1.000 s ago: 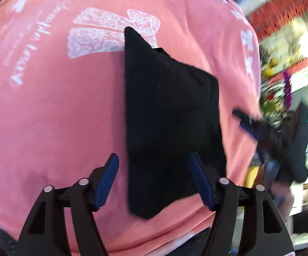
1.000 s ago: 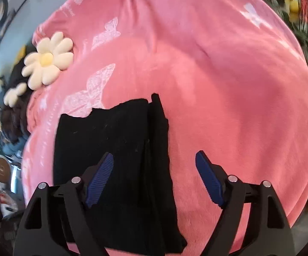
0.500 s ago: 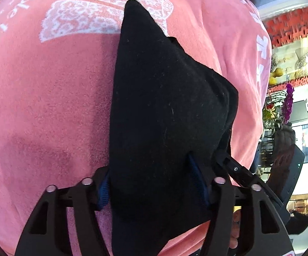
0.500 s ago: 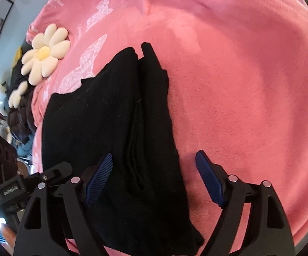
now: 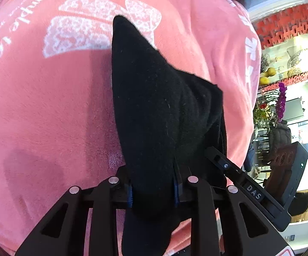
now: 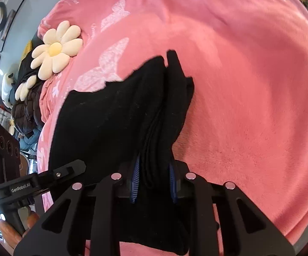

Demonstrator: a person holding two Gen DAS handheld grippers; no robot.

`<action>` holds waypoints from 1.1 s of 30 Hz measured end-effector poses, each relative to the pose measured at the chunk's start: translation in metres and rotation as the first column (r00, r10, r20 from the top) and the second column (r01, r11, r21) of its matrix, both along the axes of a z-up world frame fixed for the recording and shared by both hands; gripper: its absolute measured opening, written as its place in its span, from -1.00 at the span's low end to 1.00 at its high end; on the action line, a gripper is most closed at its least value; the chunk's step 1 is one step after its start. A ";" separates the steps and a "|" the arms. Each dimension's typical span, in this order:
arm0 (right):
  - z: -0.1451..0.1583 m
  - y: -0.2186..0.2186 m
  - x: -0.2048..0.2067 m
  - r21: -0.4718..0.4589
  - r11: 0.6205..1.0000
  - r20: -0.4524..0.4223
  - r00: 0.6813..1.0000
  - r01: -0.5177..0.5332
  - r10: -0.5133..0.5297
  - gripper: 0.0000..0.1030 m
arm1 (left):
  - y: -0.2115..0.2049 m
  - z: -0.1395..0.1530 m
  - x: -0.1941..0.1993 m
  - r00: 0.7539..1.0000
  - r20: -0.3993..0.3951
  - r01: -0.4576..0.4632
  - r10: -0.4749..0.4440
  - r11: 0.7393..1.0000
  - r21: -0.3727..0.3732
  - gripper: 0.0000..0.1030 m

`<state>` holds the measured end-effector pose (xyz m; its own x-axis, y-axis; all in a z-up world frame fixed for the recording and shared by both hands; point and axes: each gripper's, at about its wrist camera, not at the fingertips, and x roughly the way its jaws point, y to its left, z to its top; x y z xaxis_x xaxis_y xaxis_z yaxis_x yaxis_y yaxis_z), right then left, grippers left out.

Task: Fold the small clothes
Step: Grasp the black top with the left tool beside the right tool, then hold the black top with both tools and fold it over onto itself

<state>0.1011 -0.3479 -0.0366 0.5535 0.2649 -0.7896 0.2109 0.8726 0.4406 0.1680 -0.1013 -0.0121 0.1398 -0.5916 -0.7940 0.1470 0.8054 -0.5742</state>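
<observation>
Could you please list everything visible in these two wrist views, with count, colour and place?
black garment: one, black, partly folded on the blanket, near end clamped by both grippers
blanket: one, pink with white butterfly prints, under the garment
flower cushion: one, cream with yellow centre, at the blanket's far left edge in the right wrist view
dark clothes pile: one, dark brown and black, beside the cushion
left gripper: one, black with blue pads, shut on the garment
right gripper: one, black with blue pads, shut on the garment
</observation>
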 end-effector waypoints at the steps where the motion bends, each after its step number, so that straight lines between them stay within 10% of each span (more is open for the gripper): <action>1: 0.007 0.004 -0.001 -0.006 1.000 0.010 1.000 -0.004 0.004 -0.60 | 0.001 0.004 0.000 1.000 0.005 0.001 -0.001 1.000 0.000 -0.57; 16: 0.101 0.165 0.034 -0.051 0.965 0.161 0.952 -0.256 0.261 -0.80 | 0.142 0.106 -0.004 0.974 0.225 -0.047 0.019 0.992 0.120 -0.57; 23: -0.001 0.228 0.067 -0.192 0.937 -0.100 0.955 -0.292 0.278 -0.51 | 0.223 0.004 0.013 0.992 0.059 -0.126 0.114 0.960 0.249 -0.46; 25: -0.003 0.222 0.060 -0.122 0.954 -0.085 0.961 -0.273 0.264 -0.51 | 0.247 -0.023 0.010 0.985 -0.014 -0.169 0.174 0.969 0.178 -0.45; 29: 0.009 0.224 0.065 -0.152 0.956 -0.028 0.968 -0.250 0.248 0.32 | 0.270 -0.022 0.006 0.973 0.012 -0.232 0.232 0.972 0.032 -0.37; 33: -0.004 0.232 0.100 -0.061 0.970 -0.055 0.971 -0.235 0.231 0.42 | 0.273 -0.033 0.020 0.970 -0.017 -0.244 0.243 0.970 -0.004 -0.28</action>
<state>0.2008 -0.1163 -0.0406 0.4449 0.3280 -0.8334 0.0172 0.9272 0.3742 0.1877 0.1721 -0.0454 0.2676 -0.5460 -0.7939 -0.0624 0.8124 -0.5798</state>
